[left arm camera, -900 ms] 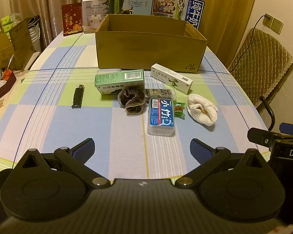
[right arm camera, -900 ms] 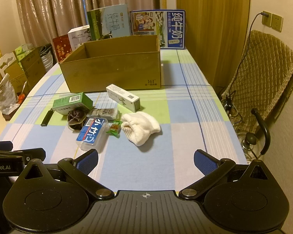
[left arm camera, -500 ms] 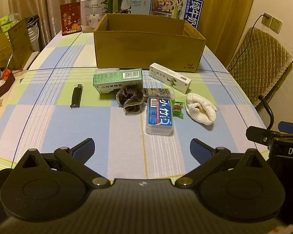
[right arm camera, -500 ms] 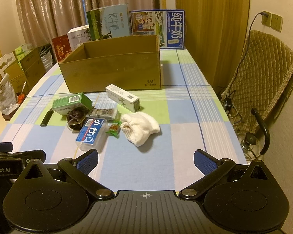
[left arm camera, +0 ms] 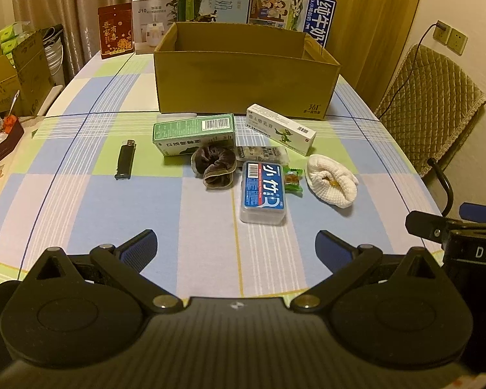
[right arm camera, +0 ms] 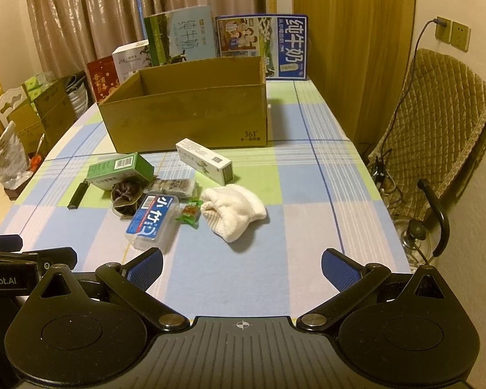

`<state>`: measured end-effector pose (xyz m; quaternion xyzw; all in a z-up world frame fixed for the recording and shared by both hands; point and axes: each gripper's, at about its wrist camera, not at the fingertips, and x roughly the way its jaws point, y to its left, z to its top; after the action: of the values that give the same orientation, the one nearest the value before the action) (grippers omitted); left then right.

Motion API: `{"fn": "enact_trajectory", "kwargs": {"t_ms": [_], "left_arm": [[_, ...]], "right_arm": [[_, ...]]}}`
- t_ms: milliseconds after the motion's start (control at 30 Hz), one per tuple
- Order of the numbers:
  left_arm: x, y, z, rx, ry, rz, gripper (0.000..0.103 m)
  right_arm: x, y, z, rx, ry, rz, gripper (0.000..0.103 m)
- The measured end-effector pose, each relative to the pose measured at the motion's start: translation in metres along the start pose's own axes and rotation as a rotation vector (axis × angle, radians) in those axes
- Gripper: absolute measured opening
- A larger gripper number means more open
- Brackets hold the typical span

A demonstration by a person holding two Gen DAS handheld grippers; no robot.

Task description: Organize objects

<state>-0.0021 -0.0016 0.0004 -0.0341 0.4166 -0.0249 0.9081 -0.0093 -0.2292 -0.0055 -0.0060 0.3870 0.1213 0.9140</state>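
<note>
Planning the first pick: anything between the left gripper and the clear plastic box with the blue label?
Nothing visible. The left gripper hangs open over bare tablecloth, and the blue-label plastic box lies straight ahead of it with only cloth between. A brown scrunchie and a green candy flank the box, close beside it.

Lighter left of box cluster, sock right, cardboard box behind them on table

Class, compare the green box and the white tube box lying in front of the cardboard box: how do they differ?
The green box is green and thicker; the white tube box is white and slimmer. The green box lies nearly parallel to the cardboard box; the white tube box lies angled. Both are cartons lying flat on the tablecloth.
</note>
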Motion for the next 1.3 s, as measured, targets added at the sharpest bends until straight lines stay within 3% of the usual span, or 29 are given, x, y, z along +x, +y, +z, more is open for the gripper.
{"fn": "enact_trajectory", "kwargs": {"t_ms": [1300], "left_arm": [[0.0012,0.0025,-0.0028,-0.013,0.009,0.0,0.102]], "right_arm": [[0.0012,-0.0019,-0.0058,0.005,0.009,0.001,0.101]]}}
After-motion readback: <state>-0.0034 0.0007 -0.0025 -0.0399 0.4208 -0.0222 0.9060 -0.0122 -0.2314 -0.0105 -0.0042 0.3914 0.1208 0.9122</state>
